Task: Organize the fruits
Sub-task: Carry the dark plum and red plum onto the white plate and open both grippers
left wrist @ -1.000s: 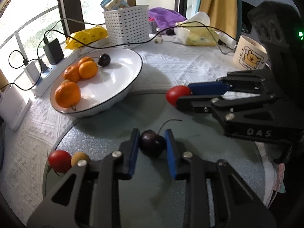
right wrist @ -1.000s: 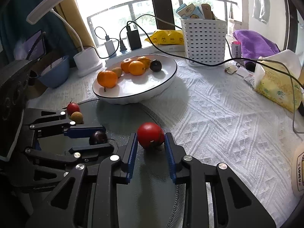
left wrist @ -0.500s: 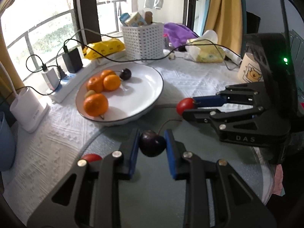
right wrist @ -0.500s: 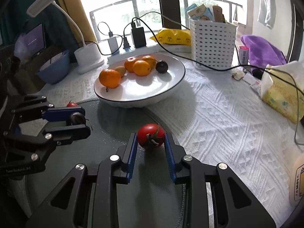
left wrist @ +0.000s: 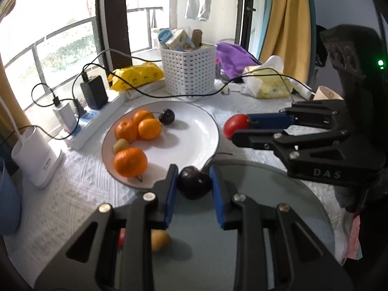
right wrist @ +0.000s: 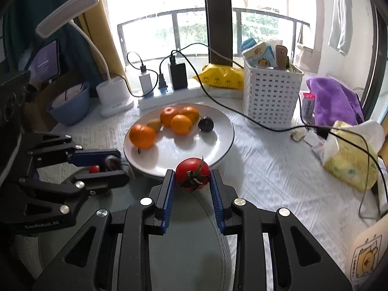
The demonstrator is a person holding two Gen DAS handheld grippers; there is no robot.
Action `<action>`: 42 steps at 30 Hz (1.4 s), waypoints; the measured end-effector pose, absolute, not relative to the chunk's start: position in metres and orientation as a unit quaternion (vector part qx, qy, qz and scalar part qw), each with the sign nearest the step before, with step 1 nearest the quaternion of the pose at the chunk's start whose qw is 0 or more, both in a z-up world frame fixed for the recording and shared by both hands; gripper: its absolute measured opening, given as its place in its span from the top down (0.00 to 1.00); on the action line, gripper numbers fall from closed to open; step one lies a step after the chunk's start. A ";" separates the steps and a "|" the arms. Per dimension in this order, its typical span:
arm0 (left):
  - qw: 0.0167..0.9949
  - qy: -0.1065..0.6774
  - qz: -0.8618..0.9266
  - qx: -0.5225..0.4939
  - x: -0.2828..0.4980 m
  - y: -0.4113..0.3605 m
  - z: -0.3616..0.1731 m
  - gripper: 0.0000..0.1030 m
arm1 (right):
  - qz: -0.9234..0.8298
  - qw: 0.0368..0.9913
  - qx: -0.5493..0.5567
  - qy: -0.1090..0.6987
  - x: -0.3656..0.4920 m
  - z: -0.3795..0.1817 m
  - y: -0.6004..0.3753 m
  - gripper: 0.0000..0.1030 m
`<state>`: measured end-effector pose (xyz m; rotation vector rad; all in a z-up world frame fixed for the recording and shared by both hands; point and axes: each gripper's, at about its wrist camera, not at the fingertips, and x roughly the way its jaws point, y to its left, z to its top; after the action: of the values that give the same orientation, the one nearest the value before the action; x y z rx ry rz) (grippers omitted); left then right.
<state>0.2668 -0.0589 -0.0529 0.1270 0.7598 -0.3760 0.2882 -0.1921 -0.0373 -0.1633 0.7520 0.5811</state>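
Note:
My left gripper (left wrist: 194, 185) is shut on a dark purple plum (left wrist: 194, 181) and holds it above the near rim of the white plate (left wrist: 206, 131). My right gripper (right wrist: 192, 177) is shut on a red tomato (right wrist: 192, 173), lifted just before the plate (right wrist: 225, 131); it also shows in the left wrist view (left wrist: 236, 126). The plate holds three oranges (left wrist: 131, 161), a small yellow-brown fruit (left wrist: 121, 145) and another dark plum (left wrist: 167, 116). A yellow-brown fruit (left wrist: 160, 240) and a small red fruit (left wrist: 121, 238) lie on the round grey glass mat (left wrist: 278, 194) under my left gripper.
A white perforated basket (right wrist: 271, 97) stands behind the plate, with a black cable (right wrist: 254, 121) running in front of it. A power strip with chargers (right wrist: 167, 92), a white lamp base (right wrist: 114, 97), a blue bowl (right wrist: 69, 104), a tissue pack (right wrist: 349, 150) and a mug (left wrist: 327, 94) surround it.
Both grippers have risen and moved toward the plate, carrying the plum and the tomato up off the glass mat. The fruits on the mat now lie beneath my left gripper.

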 end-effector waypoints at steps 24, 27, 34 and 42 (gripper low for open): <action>0.900 0.401 -0.167 0.034 0.330 -0.046 -0.072 0.72 | 0.269 0.881 -0.064 0.385 0.339 -0.054 -0.173 0.70; 0.901 0.399 -0.166 0.034 0.329 -0.045 -0.070 0.71 | 0.268 0.880 -0.066 0.387 0.340 -0.054 -0.171 0.70; 0.905 0.390 -0.167 0.036 0.321 -0.044 -0.059 0.70 | 0.271 0.877 -0.047 0.394 0.343 -0.055 -0.175 0.70; 0.909 0.381 -0.168 0.017 0.305 -0.038 -0.050 0.67 | 0.263 0.882 -0.049 0.388 0.334 -0.050 -0.178 0.70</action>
<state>0.3046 -0.0380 -0.0503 0.0354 0.7859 -0.3464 0.3337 -0.1778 -0.0502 -0.1029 0.8070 0.5484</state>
